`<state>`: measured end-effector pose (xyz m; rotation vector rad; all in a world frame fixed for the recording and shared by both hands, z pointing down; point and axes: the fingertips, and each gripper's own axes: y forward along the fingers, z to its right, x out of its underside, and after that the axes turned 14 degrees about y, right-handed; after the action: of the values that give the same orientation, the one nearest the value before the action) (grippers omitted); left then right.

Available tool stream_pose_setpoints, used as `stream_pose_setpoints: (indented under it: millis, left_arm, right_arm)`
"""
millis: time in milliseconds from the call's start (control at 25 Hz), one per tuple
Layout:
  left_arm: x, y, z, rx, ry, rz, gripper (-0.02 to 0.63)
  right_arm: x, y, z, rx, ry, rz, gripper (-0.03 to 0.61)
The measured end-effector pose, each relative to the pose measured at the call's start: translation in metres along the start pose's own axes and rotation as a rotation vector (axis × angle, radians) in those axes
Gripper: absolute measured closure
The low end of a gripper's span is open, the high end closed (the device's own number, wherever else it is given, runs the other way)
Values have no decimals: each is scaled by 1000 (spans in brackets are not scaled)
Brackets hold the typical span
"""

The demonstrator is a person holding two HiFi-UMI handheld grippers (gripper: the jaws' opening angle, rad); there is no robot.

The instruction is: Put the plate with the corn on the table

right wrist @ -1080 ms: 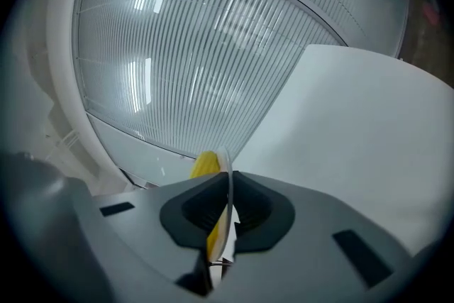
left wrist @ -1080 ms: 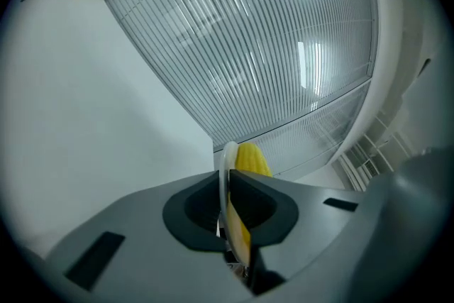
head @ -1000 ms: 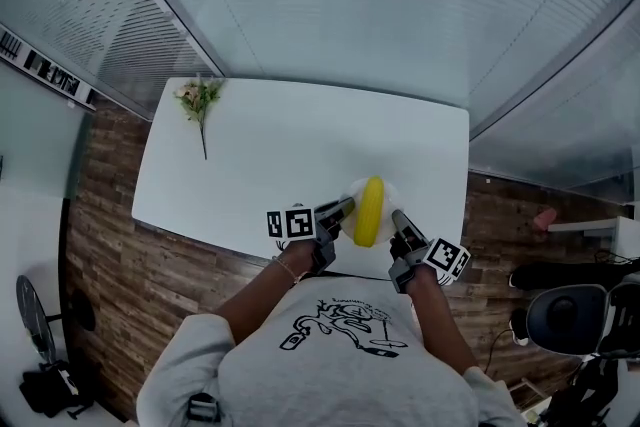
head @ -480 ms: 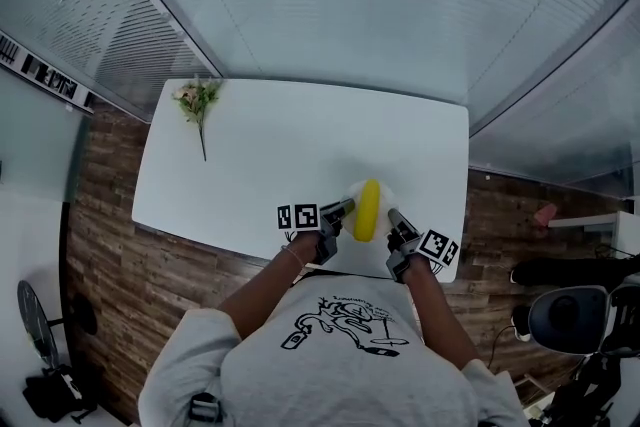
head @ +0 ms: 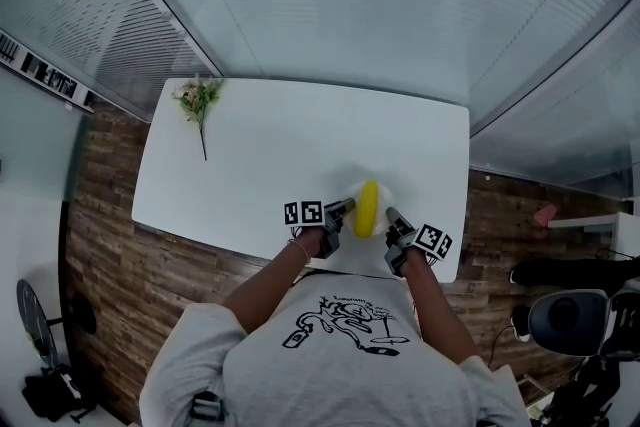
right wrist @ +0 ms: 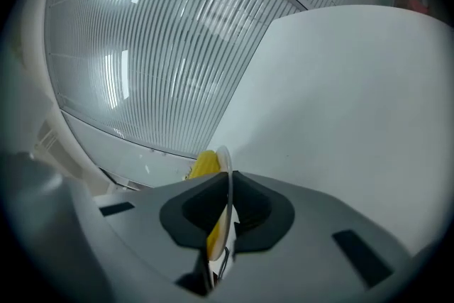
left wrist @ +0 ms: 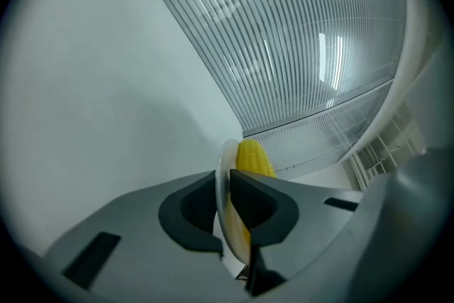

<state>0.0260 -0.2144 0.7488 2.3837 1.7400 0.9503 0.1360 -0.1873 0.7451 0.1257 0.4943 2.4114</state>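
Observation:
A yellow corn cob (head: 367,208) lies on a small white plate (head: 382,189) over the near edge of the white table (head: 280,155). My left gripper (head: 345,208) is shut on the plate's left rim and my right gripper (head: 392,215) is shut on its right rim. In the left gripper view the plate (left wrist: 227,174) stands edge-on between the jaws, with the corn (left wrist: 254,158) behind it. The right gripper view shows the plate rim (right wrist: 227,184) pinched the same way, corn (right wrist: 207,165) to its left. Whether the plate touches the table I cannot tell.
A small bunch of flowers (head: 197,101) lies at the table's far left corner. Slatted blinds (head: 400,5) rise behind the table. A wood floor (head: 110,245) surrounds it, and a dark chair base (head: 570,315) stands at the right.
Both grippers have come down toward the table with the plate and corn held between them, so the plate looks smaller and sits a little farther from me.

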Motion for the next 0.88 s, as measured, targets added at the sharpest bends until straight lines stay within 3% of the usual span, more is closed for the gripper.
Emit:
stream_pose_setpoints:
  millis: [880]
  left_arm:
    - [13,16,-41,-99,10,-49,566]
  right_arm:
    - [-5,26,41,108,2,-24,542]
